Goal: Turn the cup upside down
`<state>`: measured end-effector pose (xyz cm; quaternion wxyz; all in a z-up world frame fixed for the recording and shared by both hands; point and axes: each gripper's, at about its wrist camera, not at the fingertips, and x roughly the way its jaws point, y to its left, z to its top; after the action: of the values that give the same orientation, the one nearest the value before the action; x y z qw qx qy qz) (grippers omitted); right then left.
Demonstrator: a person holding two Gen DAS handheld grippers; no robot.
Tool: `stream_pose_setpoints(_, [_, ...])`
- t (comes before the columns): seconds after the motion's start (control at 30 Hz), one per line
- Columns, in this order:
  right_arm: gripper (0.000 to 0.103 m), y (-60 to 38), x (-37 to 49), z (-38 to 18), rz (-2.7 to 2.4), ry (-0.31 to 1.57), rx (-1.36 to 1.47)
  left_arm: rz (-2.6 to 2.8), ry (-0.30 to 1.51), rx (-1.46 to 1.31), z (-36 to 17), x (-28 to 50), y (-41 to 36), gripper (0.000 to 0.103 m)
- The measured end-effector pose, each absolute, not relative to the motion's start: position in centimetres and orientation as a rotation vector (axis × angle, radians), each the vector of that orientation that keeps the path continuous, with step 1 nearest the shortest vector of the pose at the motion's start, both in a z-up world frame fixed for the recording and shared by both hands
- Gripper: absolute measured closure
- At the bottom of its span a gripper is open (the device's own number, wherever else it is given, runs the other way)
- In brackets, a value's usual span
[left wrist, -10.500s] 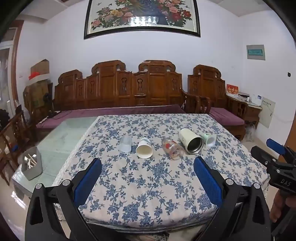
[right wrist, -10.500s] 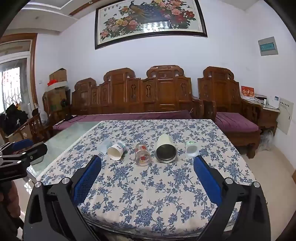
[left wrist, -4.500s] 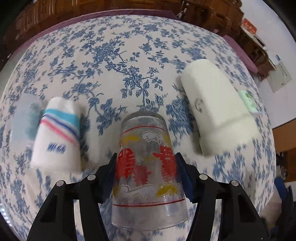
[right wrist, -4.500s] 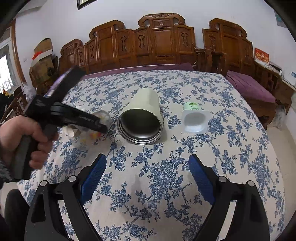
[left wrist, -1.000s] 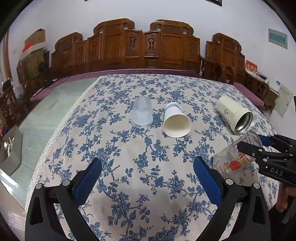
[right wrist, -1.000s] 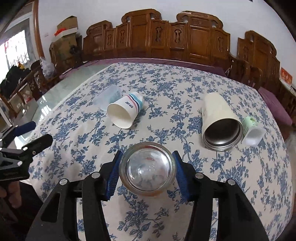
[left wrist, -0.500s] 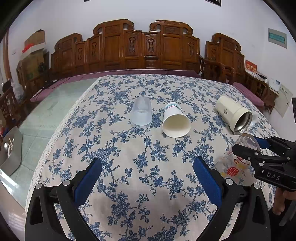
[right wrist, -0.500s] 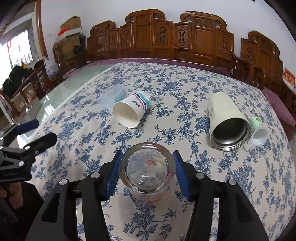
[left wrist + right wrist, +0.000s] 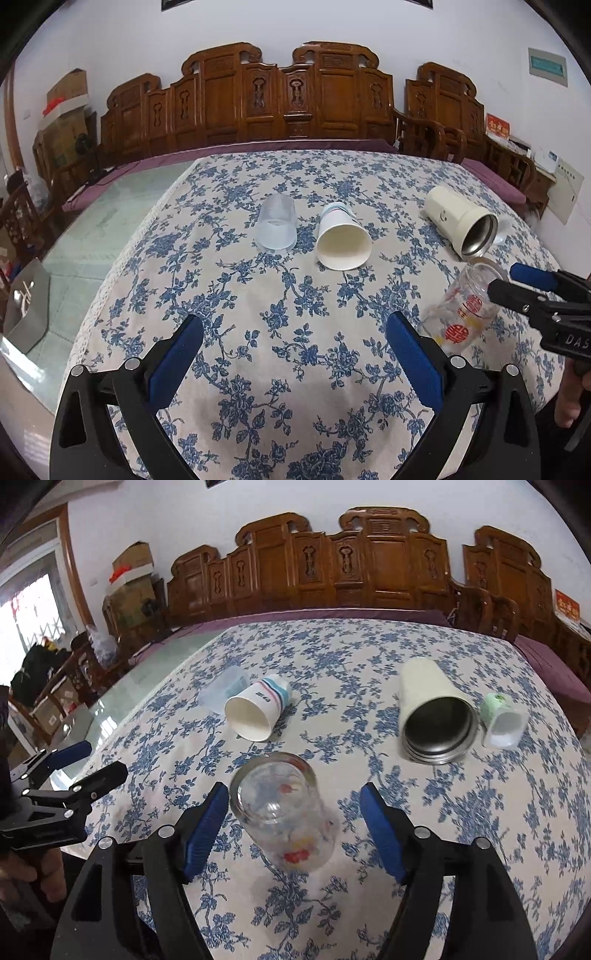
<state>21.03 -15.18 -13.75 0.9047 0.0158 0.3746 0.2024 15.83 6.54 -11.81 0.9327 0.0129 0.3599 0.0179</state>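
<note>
The right gripper now stands with its blue pads parted; the glass cup sits between them with a clear gap on either side. Half a second ago those pads were pressed against the glass, so the cup has just been let go. It stands on the floral tablecloth, mouth up and open toward the camera, its base with red characters on the cloth. In the left wrist view the same glass cup appears at about four o'clock, leaning slightly, with the right gripper's fingers around its upper part. By my reading the cup is upright, not inverted, so the flip looks unfinished unless this is a mid-way regrasp.

Outward from the cup: a paper cup lies on its side at eleven o'clock, a clear plastic cup just beyond it. At one o'clock a cream steel tumbler lies mouth toward the camera, a small white-green cup touching its right side.

The left gripper hovers spread wide and empty above the cloth, well apart from the cup.
</note>
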Motion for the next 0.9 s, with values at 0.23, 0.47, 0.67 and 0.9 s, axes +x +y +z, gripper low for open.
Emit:
stream_pose_setpoints(0.23, [0.014,-17.3,19.5,-13.3,0.378,0.747,0.042,0.035,0.738,0.033,-11.3,14.1,5.2,0.007])
stream_pose_setpoints(0.47, [0.003,-19.3,16.6,-11.0,0.324,0.711,0.049,0.014,0.738,0.030,-9.6,11.8,3.7,0.007])
stream_pose_setpoints(0.67, [0.003,-20.5,13.8,-9.1,0.288,0.676,0.056,0.010,0.735,0.037,-7.9,9.8,2.3,0.007])
stream_pose_setpoints(0.9, [0.003,-22.5,9.9,-6.6,0.275,0.614,0.088,-0.014,0.700,0.039,-5.4,6.8,0.9,0.007])
